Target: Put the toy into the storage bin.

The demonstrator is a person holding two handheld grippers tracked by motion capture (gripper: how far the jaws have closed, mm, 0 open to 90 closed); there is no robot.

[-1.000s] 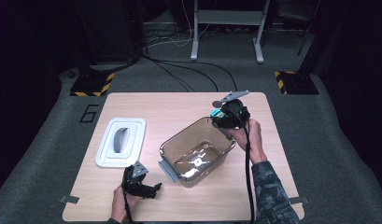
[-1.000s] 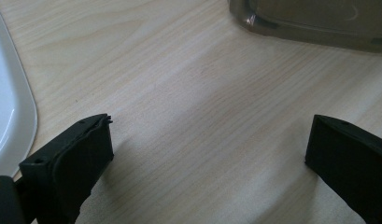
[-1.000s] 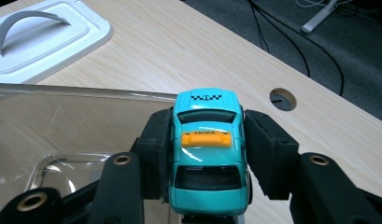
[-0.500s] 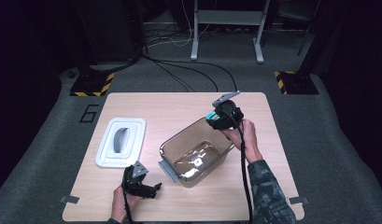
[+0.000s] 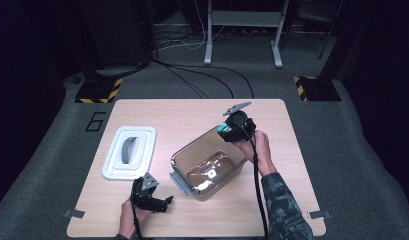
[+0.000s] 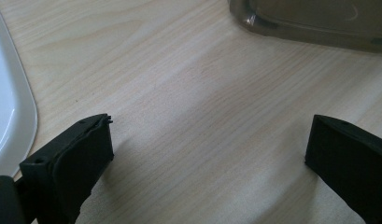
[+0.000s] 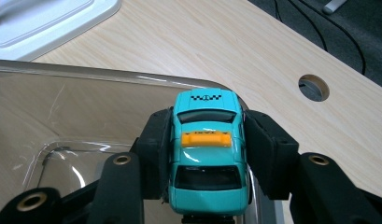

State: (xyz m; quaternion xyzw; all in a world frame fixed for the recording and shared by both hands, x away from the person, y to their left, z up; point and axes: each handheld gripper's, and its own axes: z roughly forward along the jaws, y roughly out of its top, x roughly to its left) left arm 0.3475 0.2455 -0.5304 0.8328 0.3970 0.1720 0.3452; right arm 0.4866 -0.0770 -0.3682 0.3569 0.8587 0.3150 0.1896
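A small teal toy taxi (image 7: pixel 206 149) with an orange roof sign is clamped between the jaws of my right gripper (image 7: pixel 205 154). In the high view that right gripper (image 5: pixel 229 131) holds the car (image 5: pixel 223 131) over the far rim of a clear plastic box (image 5: pixel 208 162) in the middle of the table. The box's inside (image 7: pixel 62 140) lies below the car and looks bare. My left gripper (image 5: pixel 163 202) rests low near the table's front edge, open, with bare wood between its fingers (image 6: pixel 81 158). The box's corner (image 6: pixel 291 23) shows ahead of it.
A white lid (image 5: pixel 129 152) with a grey handle lies flat on the table's left; its edge (image 6: pixel 11 107) is beside my left gripper. A round cable hole (image 7: pixel 314 87) pierces the tabletop (image 5: pixel 192 115). Cables and stand legs sit on the floor beyond.
My right gripper has carried the car slightly left and toward me, from the box's far right corner to over its far rim. The left gripper has stayed put.
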